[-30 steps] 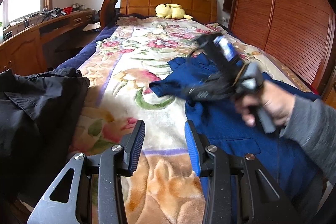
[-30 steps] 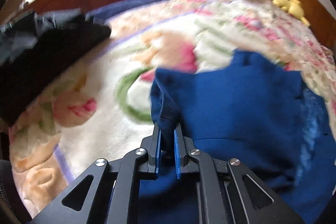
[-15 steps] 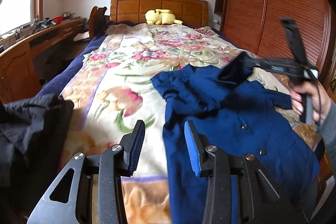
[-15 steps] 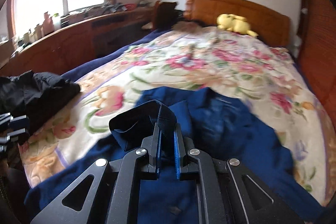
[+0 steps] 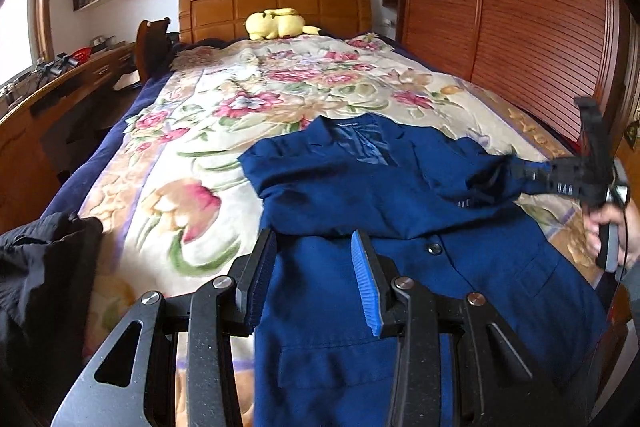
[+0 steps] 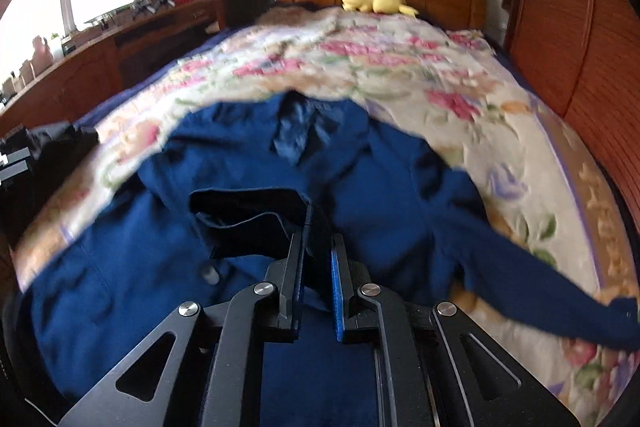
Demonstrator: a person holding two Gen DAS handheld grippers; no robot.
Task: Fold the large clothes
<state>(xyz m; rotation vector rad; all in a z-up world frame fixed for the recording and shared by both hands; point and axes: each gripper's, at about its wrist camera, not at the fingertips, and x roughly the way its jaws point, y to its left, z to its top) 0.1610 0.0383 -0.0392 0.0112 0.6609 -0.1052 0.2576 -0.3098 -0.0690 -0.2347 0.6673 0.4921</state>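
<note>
While my right gripper (image 6: 316, 279) clamps nearly shut on a sleeve cuff at lower centre of its view, the blue button-front jacket (image 5: 400, 227) lies face up across the floral blanket (image 5: 248, 115), filling the lower right. My left gripper (image 5: 314, 283) hovers part open and empty over the jacket's near edge. To fold well, I should keep the sleeve taut and lay it flat, wrinkle-free.

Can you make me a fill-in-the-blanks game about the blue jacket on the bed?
1. The right gripper is shut on the blue jacket's ____.
2. The left gripper holds ____.
3. The yellow plush toy lies by the ____.
4. The blue jacket lies on a ____ blanket.

Missing words: sleeve; nothing; headboard; flowery
</note>
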